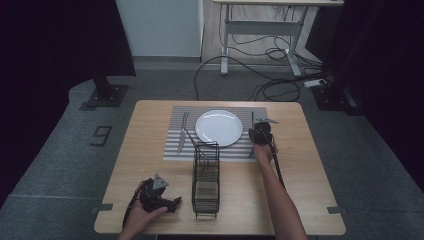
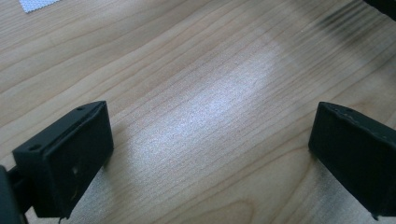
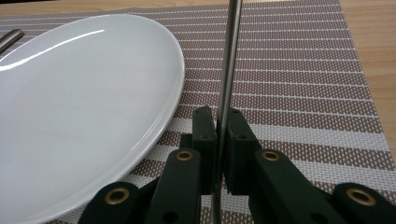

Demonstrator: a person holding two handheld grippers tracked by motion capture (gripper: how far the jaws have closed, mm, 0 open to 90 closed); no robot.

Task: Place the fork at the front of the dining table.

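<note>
Our right gripper [image 3: 223, 154] clamps a thin metal utensil [image 3: 229, 70] between its pads, the handle running away over the striped placemat [image 3: 303, 79], just right of the white plate [image 3: 84, 107]. Our left gripper [image 2: 210, 154] rests jaws apart over the bare wooden table [image 2: 201, 70].

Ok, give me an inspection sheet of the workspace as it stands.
Surface: wooden table, striped placemat at its far side.
Job's things: white plate on the placemat; thin metal utensil beside the plate's right rim; two utensils left of it.
Clutter: black wire rack at table centre.
Grippers: right gripper shut on the metal utensil; left gripper open over bare wood.
Cables: a tangle on the floor beyond.
Surroundings: desk frame, dark curtains.
</note>
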